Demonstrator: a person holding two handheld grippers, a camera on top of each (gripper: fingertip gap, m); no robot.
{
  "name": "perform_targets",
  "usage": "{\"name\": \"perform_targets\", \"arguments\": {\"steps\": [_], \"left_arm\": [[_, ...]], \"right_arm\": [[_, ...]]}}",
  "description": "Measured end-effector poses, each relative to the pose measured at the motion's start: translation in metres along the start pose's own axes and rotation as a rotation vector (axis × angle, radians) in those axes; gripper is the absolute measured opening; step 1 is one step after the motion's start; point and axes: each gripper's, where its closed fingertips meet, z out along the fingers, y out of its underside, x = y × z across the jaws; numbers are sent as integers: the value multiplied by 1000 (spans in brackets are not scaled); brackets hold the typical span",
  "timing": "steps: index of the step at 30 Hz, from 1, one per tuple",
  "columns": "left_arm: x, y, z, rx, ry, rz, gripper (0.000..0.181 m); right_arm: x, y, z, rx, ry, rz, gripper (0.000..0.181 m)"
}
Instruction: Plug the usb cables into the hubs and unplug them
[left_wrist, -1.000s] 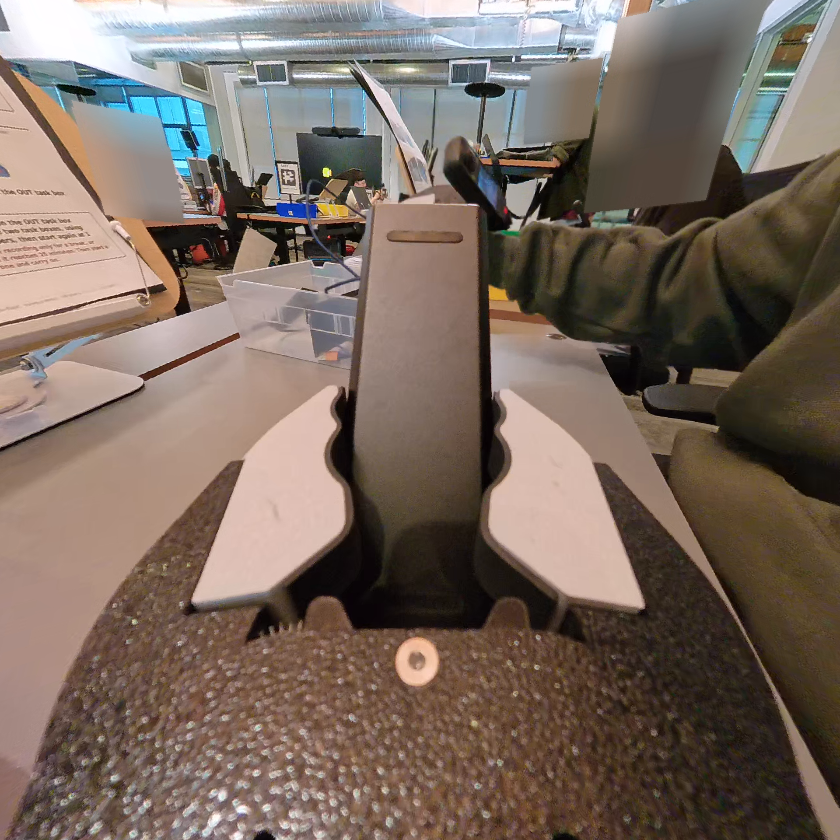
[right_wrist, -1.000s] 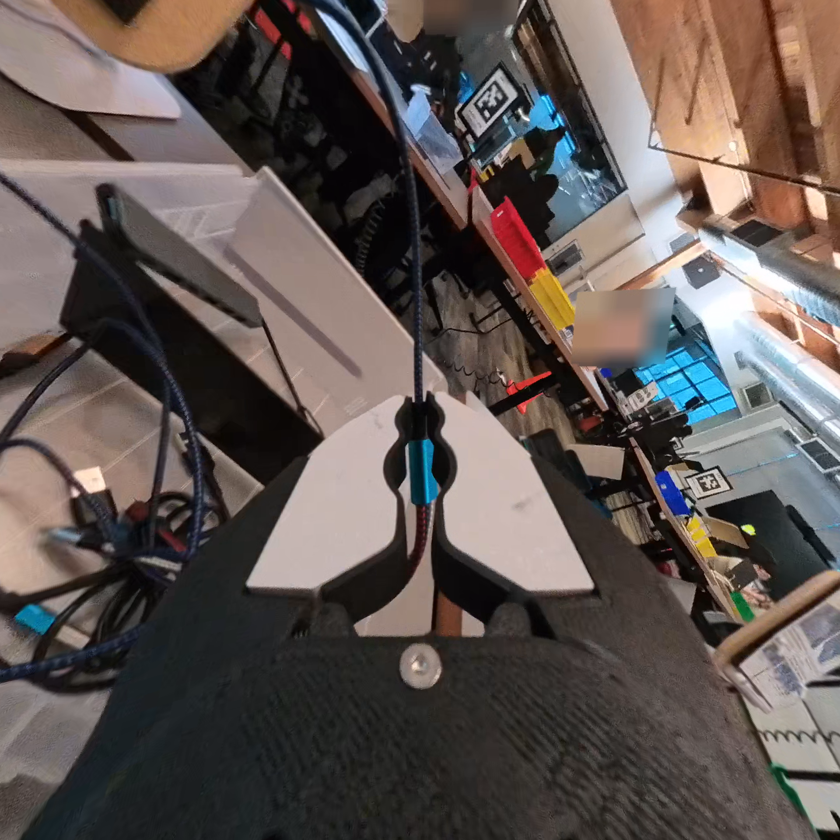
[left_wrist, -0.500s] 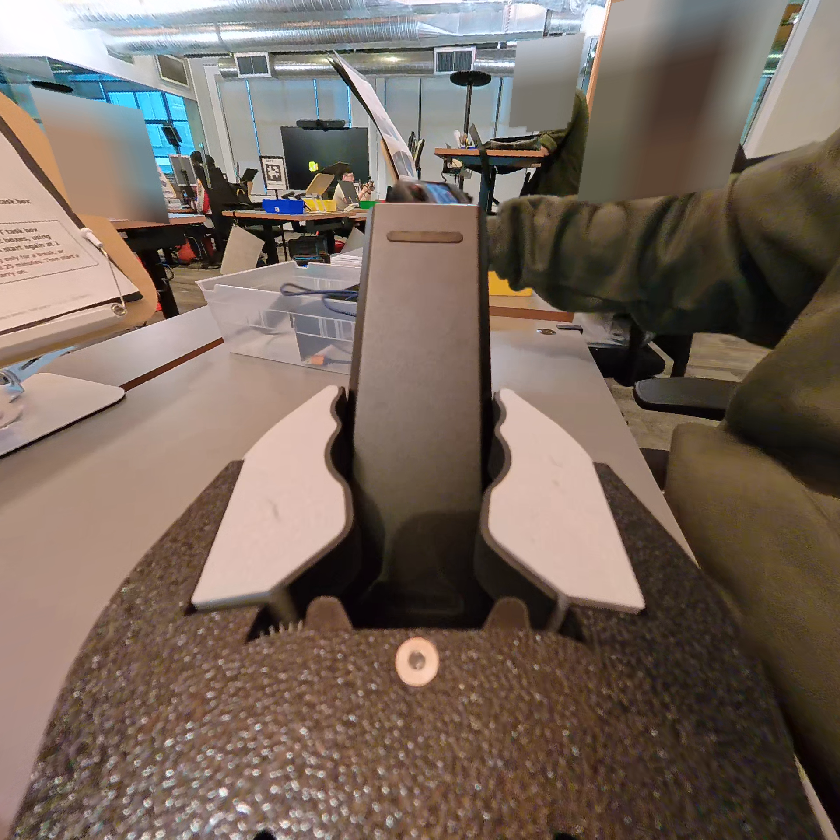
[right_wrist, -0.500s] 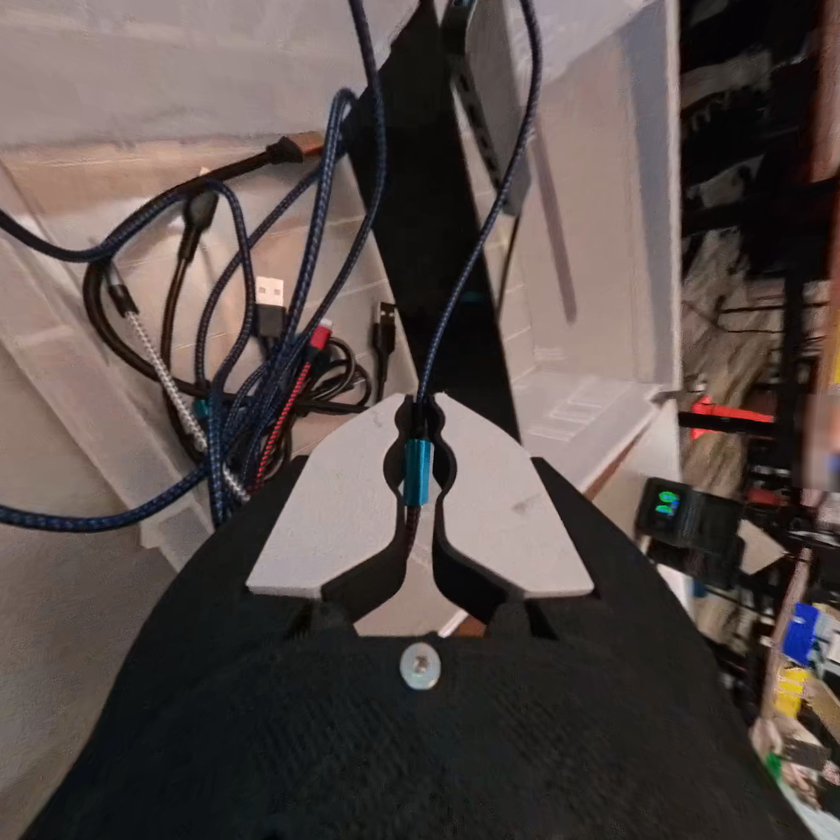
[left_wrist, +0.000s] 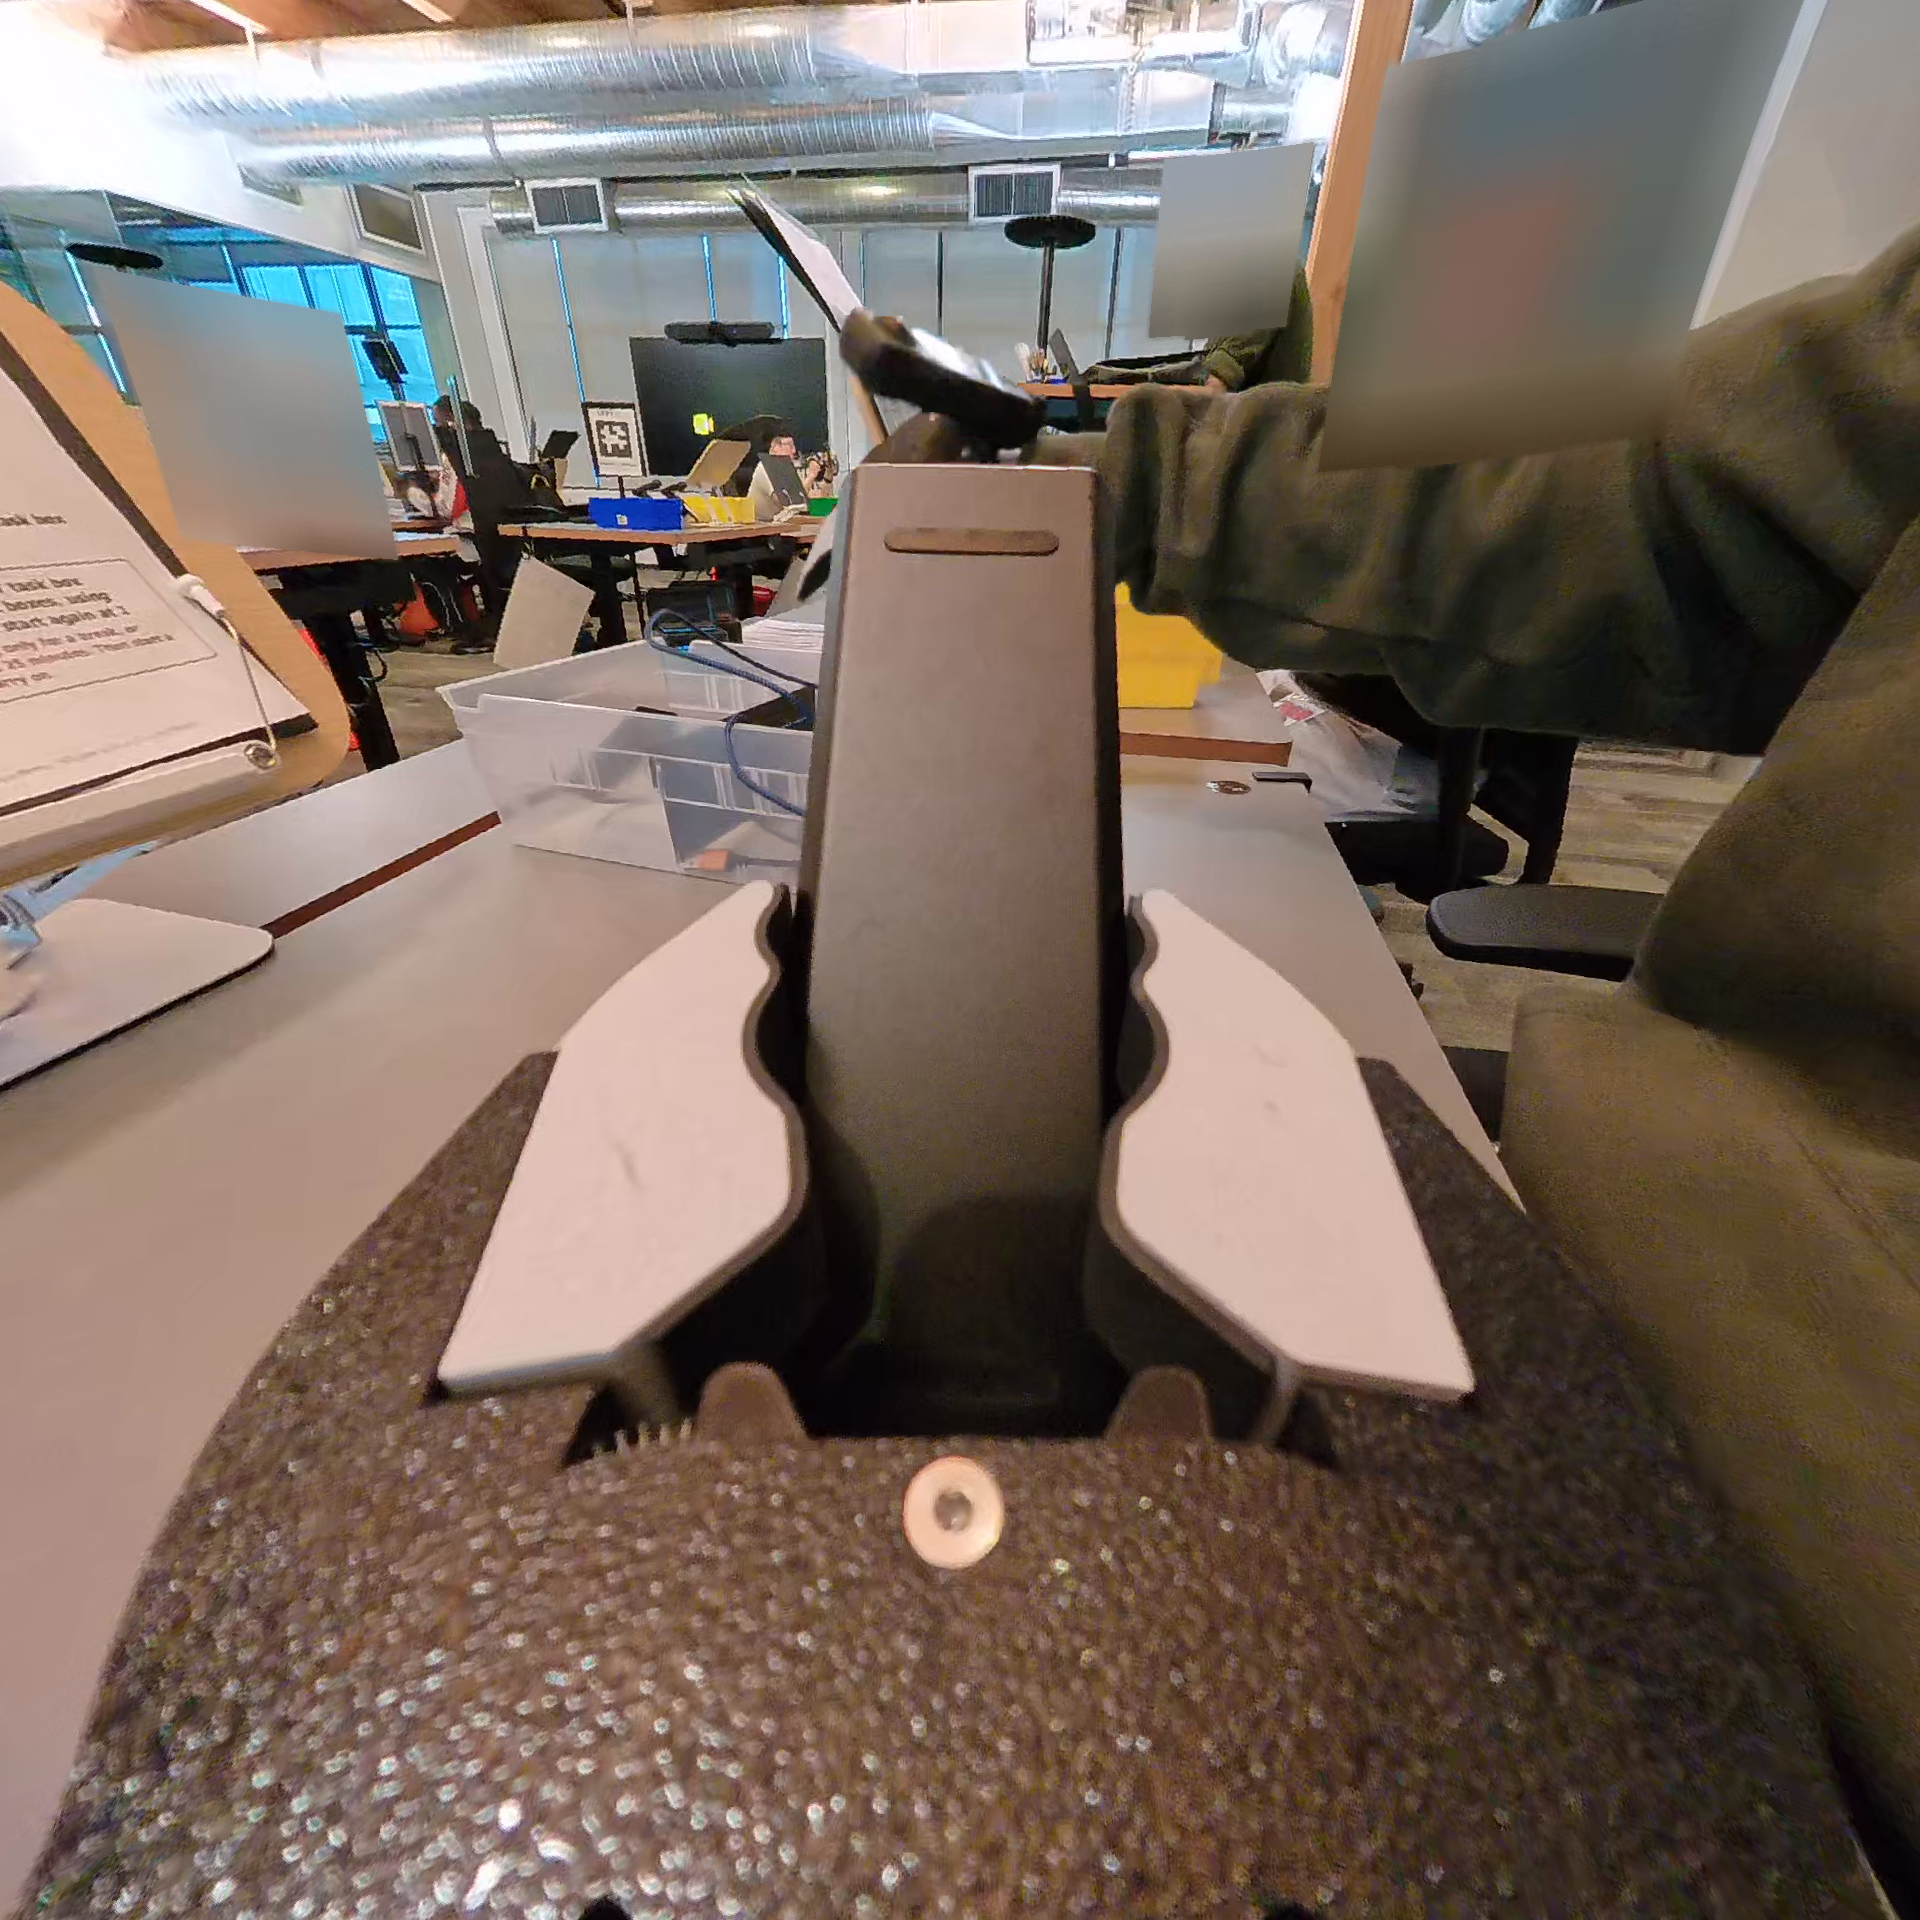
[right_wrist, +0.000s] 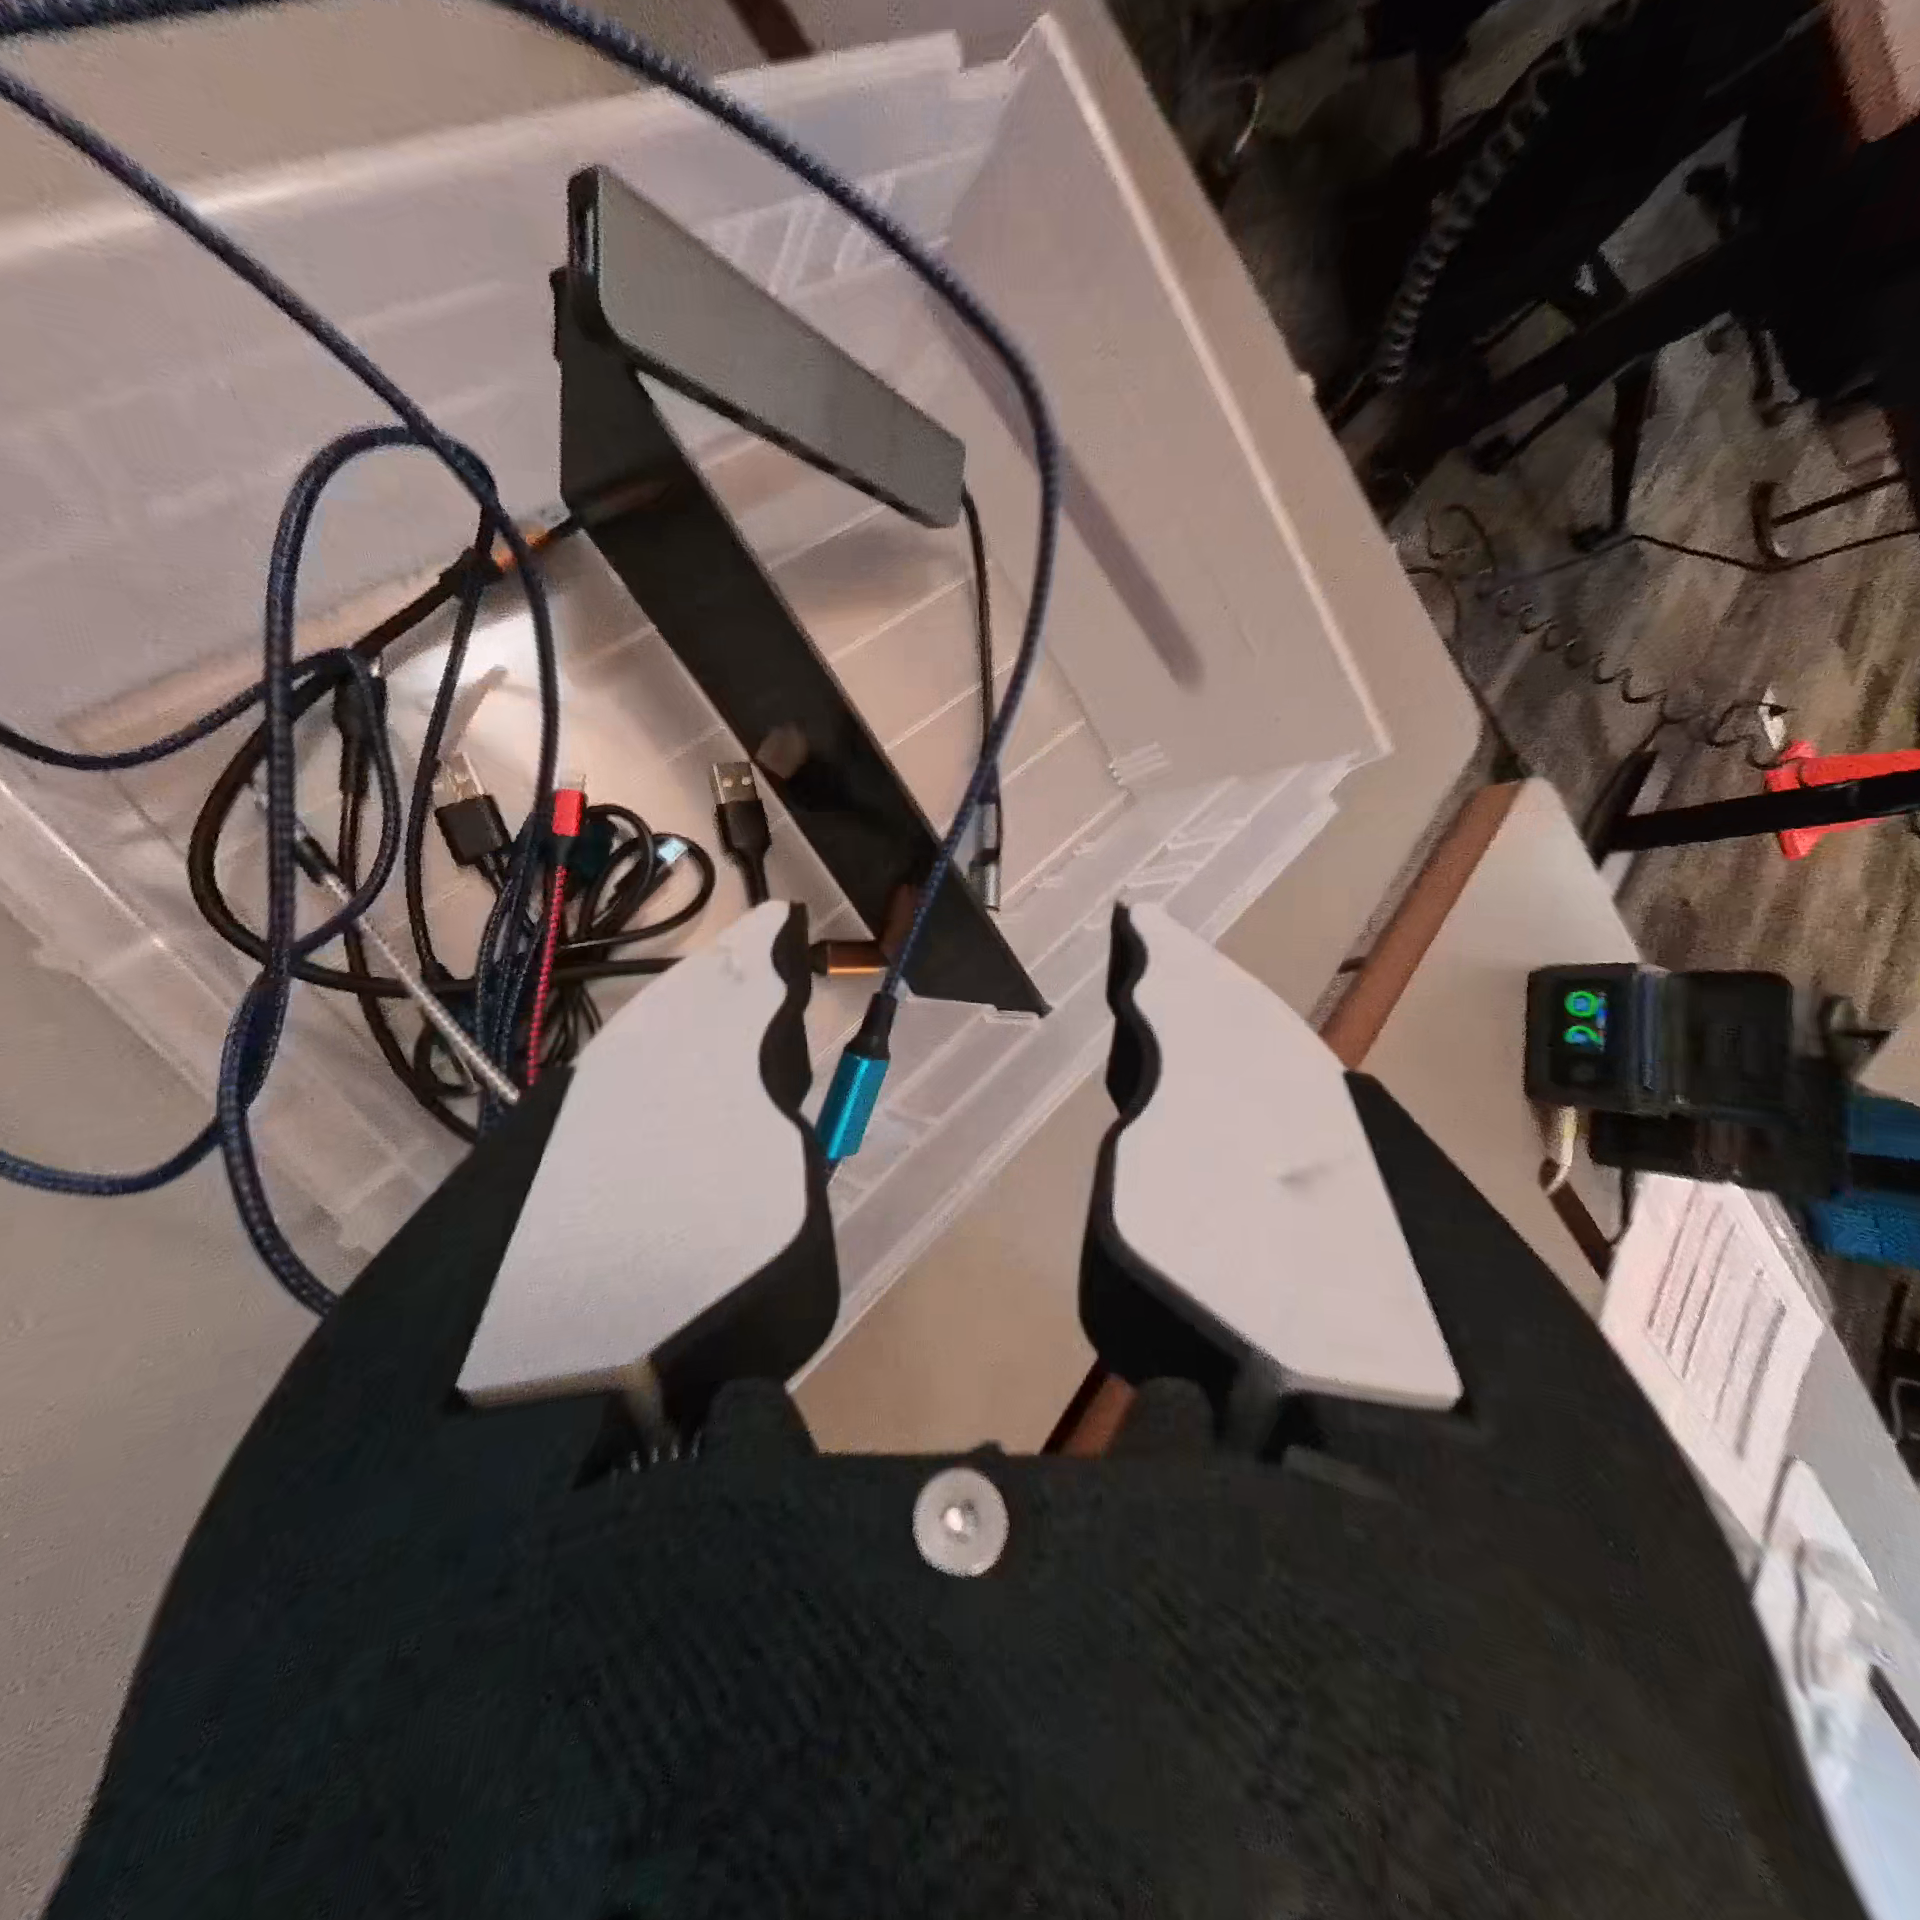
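My left gripper (left_wrist: 958, 899) is shut on a flat dark grey hub (left_wrist: 961, 727) with a slot near its far end. It holds the hub upright above the grey table (left_wrist: 312, 1039), and both pads press its sides. My right gripper (right_wrist: 956, 920) is open above a clear plastic bin (right_wrist: 1195, 416). A blue USB plug (right_wrist: 852, 1101) on a dark-blue braided cable (right_wrist: 977, 779) hangs loose between the fingers, close to the left one and not gripped. In the bin a second grey hub (right_wrist: 758, 343) sits on a black stand (right_wrist: 727, 623), beside a tangle of cables (right_wrist: 499, 883).
The clear bin (left_wrist: 582, 748) stands on the table beyond the left gripper. A paper on a wooden stand (left_wrist: 104, 675) is at the left, a yellow bin (left_wrist: 1164, 655) behind. A person's green sleeve (left_wrist: 1455, 571) reaches in from the right. A small black device with a green display (right_wrist: 1652, 1049) sits right of the bin.
My right gripper's jaws opened and let go of the blue plug, which now hangs loose between them. The right view swung over the bin. The left gripper kept its hold on the hub.
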Motion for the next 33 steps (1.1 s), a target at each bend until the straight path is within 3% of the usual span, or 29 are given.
{"name": "perform_targets", "arguments": {"steps": [2,4,6,10,14,21,33], "left_arm": [[-1,-1,0,6,-9,2,58],[-2,-3,1,22,-10,-6,58],[-3,-4,3,41,-12,-20,58],[-1,-4,10,82,11,-59,58],[11,-14,18,178,88,-95,58],[19,-17,23,222,135,-96,58],[31,-3,26,171,248,-152,59]], "right_arm": [[14,-25,-23,103,119,81,61],[-10,-72,-57,321,76,157,63],[-66,-123,-89,545,-68,203,70],[-212,-204,-135,921,-404,157,79],[-308,-241,-115,1017,-603,165,86],[-343,-265,-118,1179,-670,204,61],[-358,-270,-119,1137,-731,122,61]]}}
